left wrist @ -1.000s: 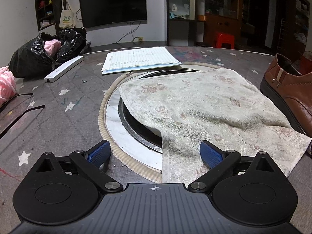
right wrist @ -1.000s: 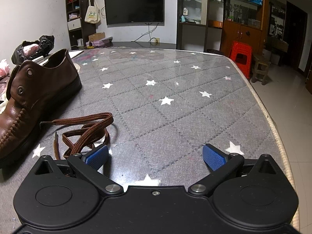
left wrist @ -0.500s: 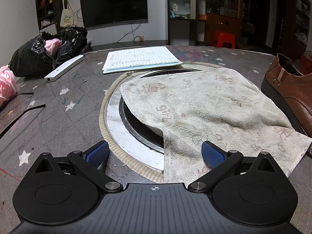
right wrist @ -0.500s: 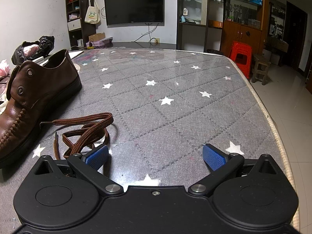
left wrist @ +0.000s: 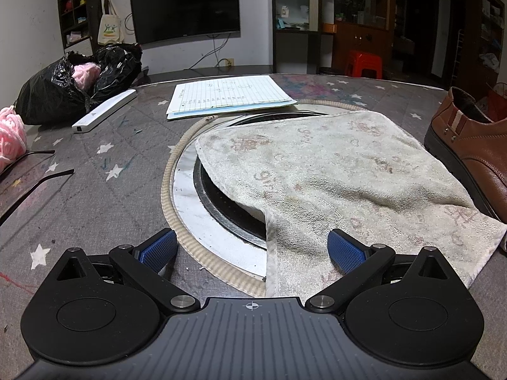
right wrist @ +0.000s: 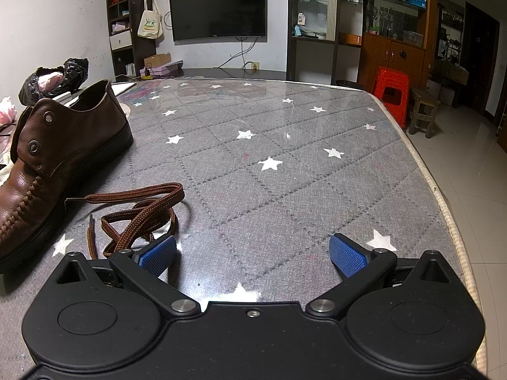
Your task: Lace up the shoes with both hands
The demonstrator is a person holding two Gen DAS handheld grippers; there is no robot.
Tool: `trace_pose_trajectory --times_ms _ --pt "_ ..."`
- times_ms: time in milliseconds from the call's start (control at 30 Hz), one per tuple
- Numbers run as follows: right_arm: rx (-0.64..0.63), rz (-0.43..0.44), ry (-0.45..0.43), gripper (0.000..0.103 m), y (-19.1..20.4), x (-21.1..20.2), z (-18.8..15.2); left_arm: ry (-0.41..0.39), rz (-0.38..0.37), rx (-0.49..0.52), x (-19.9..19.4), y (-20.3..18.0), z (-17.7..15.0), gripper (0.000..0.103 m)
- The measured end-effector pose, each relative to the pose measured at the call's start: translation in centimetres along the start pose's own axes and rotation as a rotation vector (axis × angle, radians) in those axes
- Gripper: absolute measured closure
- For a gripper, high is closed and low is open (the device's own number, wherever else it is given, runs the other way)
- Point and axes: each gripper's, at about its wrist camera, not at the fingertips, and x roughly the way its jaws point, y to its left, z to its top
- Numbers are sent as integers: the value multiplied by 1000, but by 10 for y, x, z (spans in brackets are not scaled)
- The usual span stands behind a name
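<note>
The left gripper [left wrist: 250, 250] has crept slightly forward.

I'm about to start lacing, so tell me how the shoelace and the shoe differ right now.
The shoelace lies loose in a tangled heap on the table; the brown shoe stands upright on its sole. The shoelace is flat woven cord; the shoe is glossy leather with empty eyelets. The shoelace lies nearer the open right gripper. Both are brown.
</note>
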Motion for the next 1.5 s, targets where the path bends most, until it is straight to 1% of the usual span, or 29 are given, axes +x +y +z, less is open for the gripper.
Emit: trace_pose_trajectory --times_ms 1267,1500 --pt "1 -1 0 0 5 1 -1 0 0 0 0 1 0 1" --pt "1 -1 0 0 17 3 -2 -1 1 1 -1 0 0 1"
